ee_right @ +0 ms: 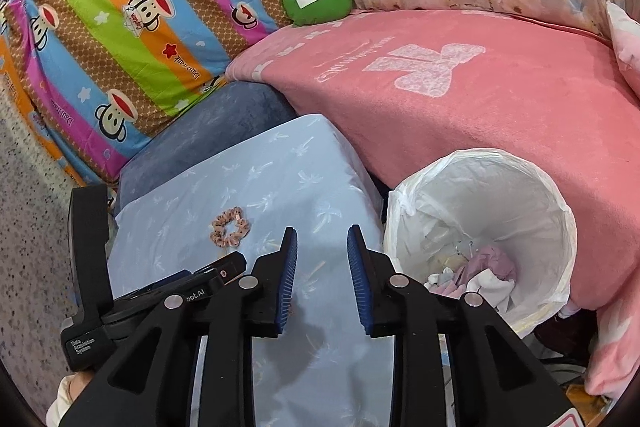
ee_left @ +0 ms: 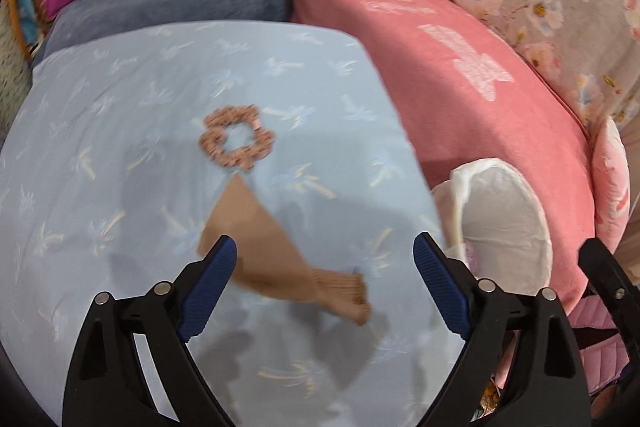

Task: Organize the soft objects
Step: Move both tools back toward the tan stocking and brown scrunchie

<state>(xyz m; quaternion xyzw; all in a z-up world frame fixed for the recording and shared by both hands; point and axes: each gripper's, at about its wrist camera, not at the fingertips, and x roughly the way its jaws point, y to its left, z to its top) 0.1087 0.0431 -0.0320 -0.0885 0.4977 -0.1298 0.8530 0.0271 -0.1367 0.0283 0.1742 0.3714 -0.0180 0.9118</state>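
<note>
Our left gripper (ee_left: 325,254), jaws spread, hangs nearest over the sock (ee_left: 280,251), lying diagonally; our right gripper (ee_right: 322,247) gapes empty.

Both grippers, left (ee_left: 325,257) and right (ee_right: 322,253), are black with ribbed blue pads (ee_left: 214,283) and silver screws (ee_right: 248,282).
</note>
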